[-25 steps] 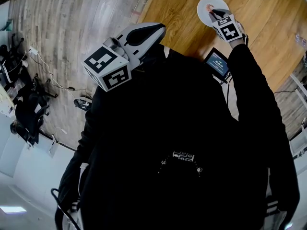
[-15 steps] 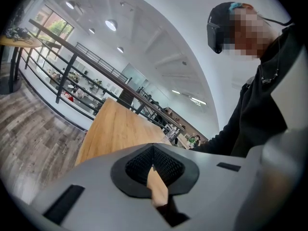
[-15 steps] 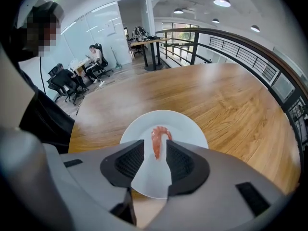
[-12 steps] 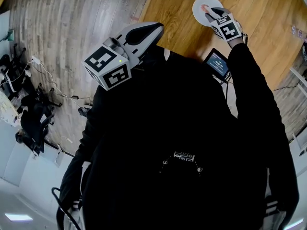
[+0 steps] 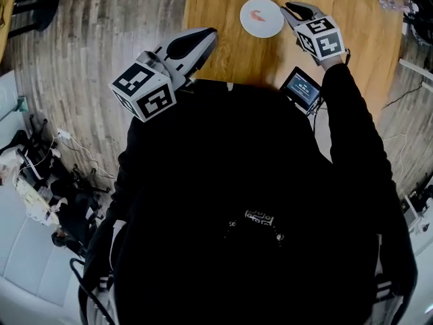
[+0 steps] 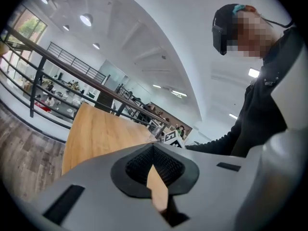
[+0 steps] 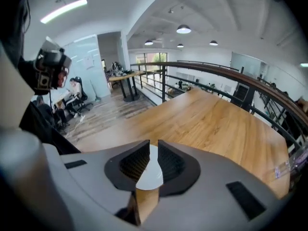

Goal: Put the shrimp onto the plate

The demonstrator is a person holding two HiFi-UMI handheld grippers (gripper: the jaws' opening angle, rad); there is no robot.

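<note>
- My right claw (image 5: 291, 7) is half spread. Its jaws have just been closing, and there is nothing between the pads. Through the slit in the right gripper view I see only the white plate (image 5: 272, 27) lying beyond the tips.
- That claw points steeply down at the wooden table (image 5: 216, 5), with its tips just beside the plate's rim and clear of it.
- The shrimp (image 5: 257, 15) lies on the plate, to the left of my right claw's tips in the head view and apart from them. It is a small orange curl roughly in the middle of the dish.
- It is too small for me to be sure of its long axis, but it seems to run across my right claw's line rather than along it.
- My left claw (image 5: 208, 35) has its pads pressed together at the tips and holds nothing. It sits near the table's left edge, well apart from the plate, with the shrimp off to its right.
- The right claw is plainly the nearer one. If the shrimp needed another nudge, I judge that claw should do it, coming in from the right.
- With the shrimp already on the dish, I take the job as done.
- A small screen (image 5: 302, 89) stands below my right wrist, at the table's near edge.
</note>
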